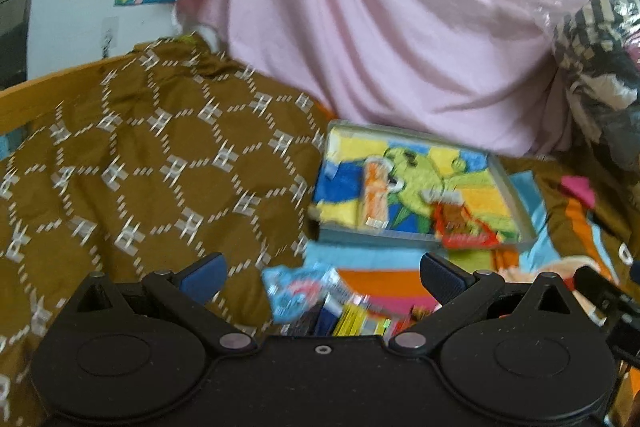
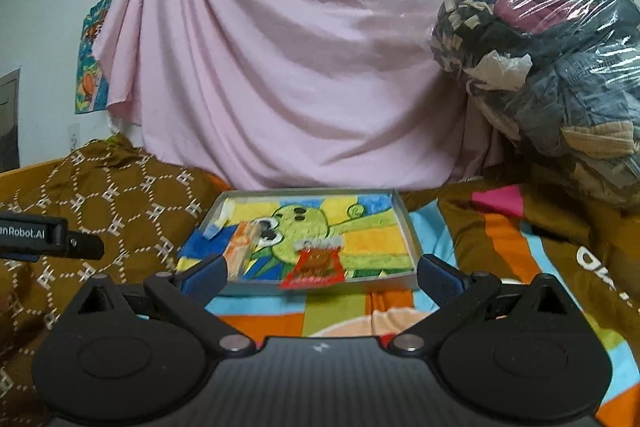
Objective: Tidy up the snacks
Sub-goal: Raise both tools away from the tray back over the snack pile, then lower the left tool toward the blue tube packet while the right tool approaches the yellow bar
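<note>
A shallow grey tray (image 1: 516,199) (image 2: 408,223) with a colourful cartoon lining lies on the bed. In it lie an orange snack packet (image 1: 375,193) (image 2: 244,247) and a red snack packet (image 1: 464,227) (image 2: 318,265), the red one over the front rim. A pile of loose snack packets (image 1: 320,301), light blue, yellow and dark, lies just in front of my left gripper (image 1: 322,275), which is open and empty above it. My right gripper (image 2: 322,277) is open and empty, just short of the tray's front edge.
A brown patterned quilt (image 1: 140,163) (image 2: 112,199) is heaped to the left. A striped colourful blanket (image 2: 500,247) covers the bed. A pink sheet (image 2: 280,67) hangs behind. A plastic-wrapped bundle of clothes (image 2: 552,67) sits at the right. The left gripper's body (image 2: 44,235) shows at the right wrist view's left edge.
</note>
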Demonstrator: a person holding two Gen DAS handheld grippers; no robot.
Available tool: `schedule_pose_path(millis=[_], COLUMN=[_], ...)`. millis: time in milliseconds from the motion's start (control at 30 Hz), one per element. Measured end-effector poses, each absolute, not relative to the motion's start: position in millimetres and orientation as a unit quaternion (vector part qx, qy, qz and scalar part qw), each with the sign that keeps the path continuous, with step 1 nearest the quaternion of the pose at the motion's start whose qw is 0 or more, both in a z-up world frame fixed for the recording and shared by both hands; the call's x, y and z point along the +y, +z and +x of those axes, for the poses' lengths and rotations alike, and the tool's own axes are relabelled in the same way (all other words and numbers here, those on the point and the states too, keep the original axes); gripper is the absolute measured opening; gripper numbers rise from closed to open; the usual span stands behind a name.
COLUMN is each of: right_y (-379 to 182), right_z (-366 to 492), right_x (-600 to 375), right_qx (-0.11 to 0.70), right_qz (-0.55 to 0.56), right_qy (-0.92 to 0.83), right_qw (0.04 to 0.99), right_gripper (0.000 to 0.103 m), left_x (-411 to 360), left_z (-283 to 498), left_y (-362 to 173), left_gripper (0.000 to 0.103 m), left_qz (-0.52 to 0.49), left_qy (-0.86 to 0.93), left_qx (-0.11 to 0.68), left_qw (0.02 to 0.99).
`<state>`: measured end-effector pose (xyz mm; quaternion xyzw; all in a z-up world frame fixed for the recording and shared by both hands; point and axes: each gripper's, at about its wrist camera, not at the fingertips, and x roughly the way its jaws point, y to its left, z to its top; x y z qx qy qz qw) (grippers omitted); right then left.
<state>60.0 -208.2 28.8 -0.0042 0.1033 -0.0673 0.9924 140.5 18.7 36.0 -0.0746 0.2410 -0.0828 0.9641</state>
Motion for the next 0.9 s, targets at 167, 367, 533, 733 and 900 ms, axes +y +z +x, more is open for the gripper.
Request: schedule_pose_path(millis=[167, 367, 533, 733, 900], right_y=[23, 15, 8, -1, -9], right_z=[43, 31, 27, 24, 26], right_x=[-202, -198, -196, -194, -192], right_qx=[0.118, 0.151, 0.176, 0.203, 0.229], right_qz=[0.000, 0.003, 0.011, 0.023, 0.022], right_qy=[-0.058, -0.051, -0.049, -0.045, -0.044], right_qw=[0.991, 0.987, 0.983, 0.978, 0.972], right_gripper=[0.103, 0.103, 0.103, 0.103, 0.103], left_x=[24, 24, 19, 13, 7], left_z=[120, 107, 100, 93, 90], left_y=[31, 21, 12, 4, 0], left_gripper=[0.102, 0.102, 0.102, 0.102, 0.102], left_qz=[-0.056, -0.027, 0.006, 0.027, 0.050], left_qy=[-0.064, -0.046, -0.037, -0.034, -0.030], left_qx=[0.259, 0.293, 0.324, 0.343, 0.352], left_qw=[0.962, 0.955, 0.945, 0.938, 0.934])
